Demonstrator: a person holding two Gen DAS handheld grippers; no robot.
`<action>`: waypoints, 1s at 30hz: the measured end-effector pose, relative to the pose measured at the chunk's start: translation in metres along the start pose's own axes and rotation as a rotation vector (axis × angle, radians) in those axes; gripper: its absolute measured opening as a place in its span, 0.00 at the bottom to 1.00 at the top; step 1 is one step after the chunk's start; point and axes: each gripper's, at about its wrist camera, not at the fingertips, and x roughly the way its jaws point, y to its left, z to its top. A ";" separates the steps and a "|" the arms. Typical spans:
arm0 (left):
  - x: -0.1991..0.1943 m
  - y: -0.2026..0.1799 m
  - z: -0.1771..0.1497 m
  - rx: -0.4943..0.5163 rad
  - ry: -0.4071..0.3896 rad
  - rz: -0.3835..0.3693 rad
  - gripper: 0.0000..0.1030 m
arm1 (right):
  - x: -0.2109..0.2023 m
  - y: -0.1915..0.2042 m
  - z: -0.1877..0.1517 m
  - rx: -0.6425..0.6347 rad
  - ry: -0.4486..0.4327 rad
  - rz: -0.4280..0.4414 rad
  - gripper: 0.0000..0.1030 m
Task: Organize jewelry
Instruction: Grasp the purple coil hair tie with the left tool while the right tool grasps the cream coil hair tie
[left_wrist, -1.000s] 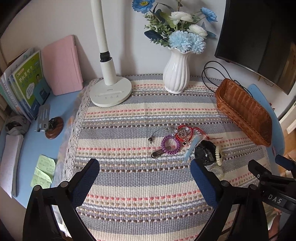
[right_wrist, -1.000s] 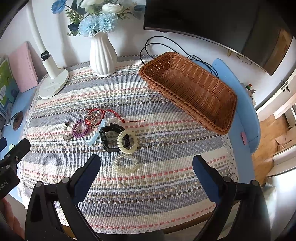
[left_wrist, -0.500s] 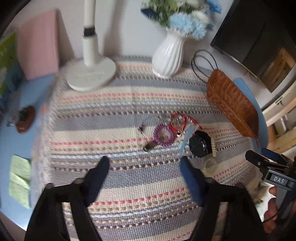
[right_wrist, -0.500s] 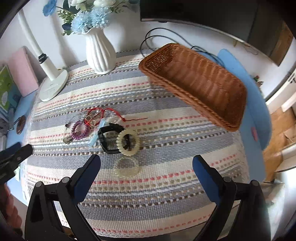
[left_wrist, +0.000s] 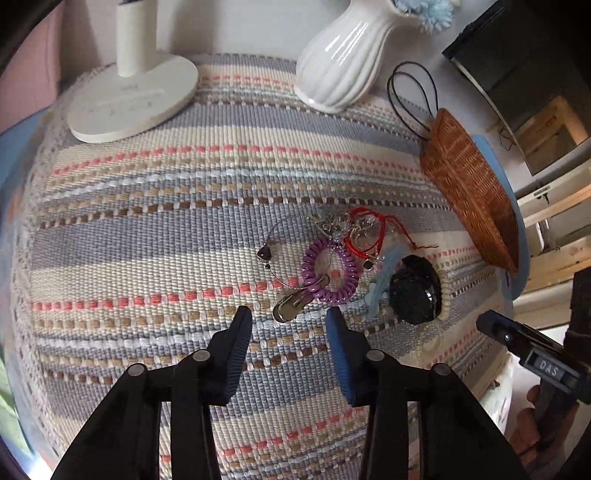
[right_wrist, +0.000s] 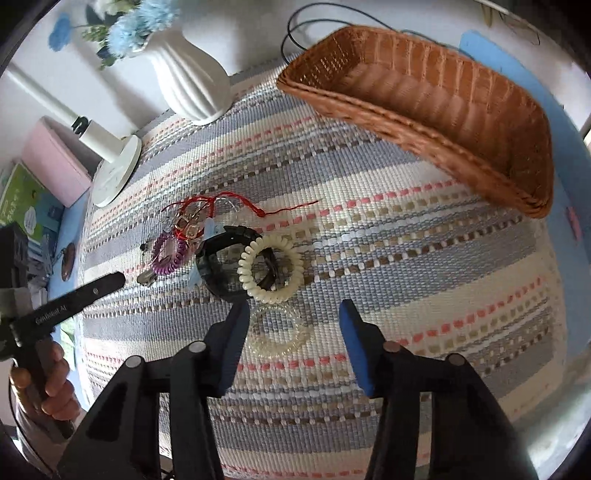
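A jewelry pile lies mid-mat. In the left wrist view my left gripper is open, its fingertips straddling the near end of a silver hair clip. Beyond lie a purple coil tie, a red cord bracelet, a pendant necklace and a black bracelet. In the right wrist view my right gripper is open over a clear coil tie. A cream coil tie rests on the black bracelet. The wicker basket stands empty at far right.
A white vase with flowers and a lamp base stand at the back of the striped mat. Black cables loop behind the basket. A pink case and books sit at the left.
Both grippers have dropped and moved forward to the jewelry pile, and both have narrowed their opening. The left now brackets the hair clip, the right the clear coil tie.
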 end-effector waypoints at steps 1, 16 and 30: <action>0.002 0.000 0.002 0.007 0.004 0.004 0.39 | 0.006 -0.002 0.001 0.016 0.009 0.004 0.45; 0.047 -0.023 0.046 0.161 0.075 -0.002 0.21 | 0.036 -0.013 0.010 0.048 0.024 0.030 0.33; 0.067 -0.055 0.047 0.280 0.098 0.111 0.10 | 0.065 -0.006 0.027 -0.019 0.029 0.035 0.17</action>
